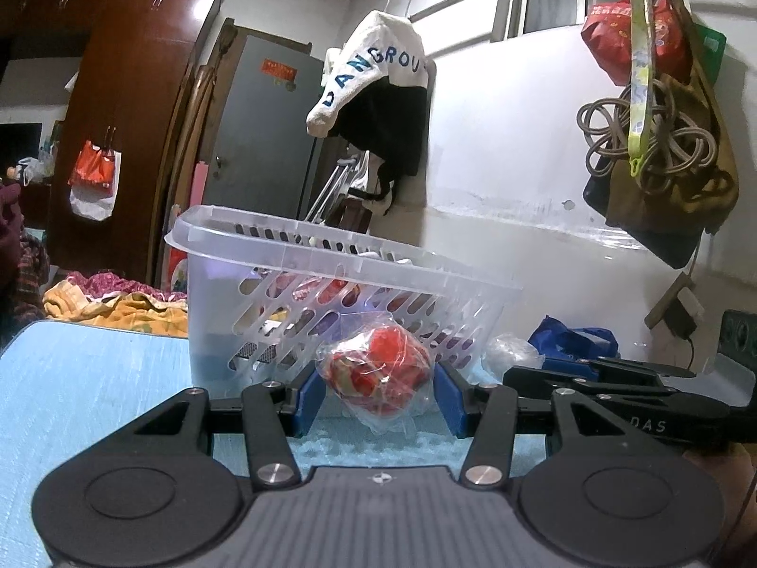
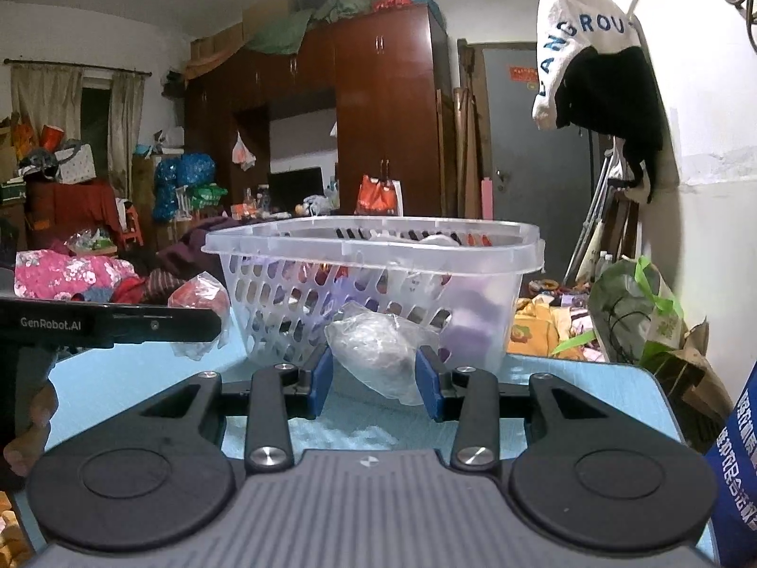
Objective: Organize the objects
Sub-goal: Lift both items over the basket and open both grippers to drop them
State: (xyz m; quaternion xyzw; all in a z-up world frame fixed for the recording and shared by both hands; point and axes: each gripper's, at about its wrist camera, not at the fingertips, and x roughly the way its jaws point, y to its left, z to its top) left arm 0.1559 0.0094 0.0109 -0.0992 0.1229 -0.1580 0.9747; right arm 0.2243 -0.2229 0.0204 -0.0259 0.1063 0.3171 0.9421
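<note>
A clear slotted plastic basket (image 1: 303, 255) stands on the light blue table and holds several items; it also shows in the right wrist view (image 2: 482, 255). My left gripper (image 1: 378, 390) has its blue pads around a red and gold item wrapped in clear plastic (image 1: 378, 369), right in front of the basket; the pads look closed on the wrap. My right gripper (image 2: 376, 381) holds a clear plastic bundle with something grey inside (image 2: 378, 345) between its pads, also in front of the basket. The red bag shows in the right wrist view (image 2: 201, 300) beyond the left gripper's body (image 2: 109, 324).
The light blue table (image 1: 85, 378) carries the basket. A blue bag (image 1: 572, 338) lies right of the basket by the white wall. Clothes hang on the wall (image 1: 378, 109). A green-trimmed bag (image 2: 634, 312) sits beyond the table's right edge. Bedding and a wardrobe lie behind.
</note>
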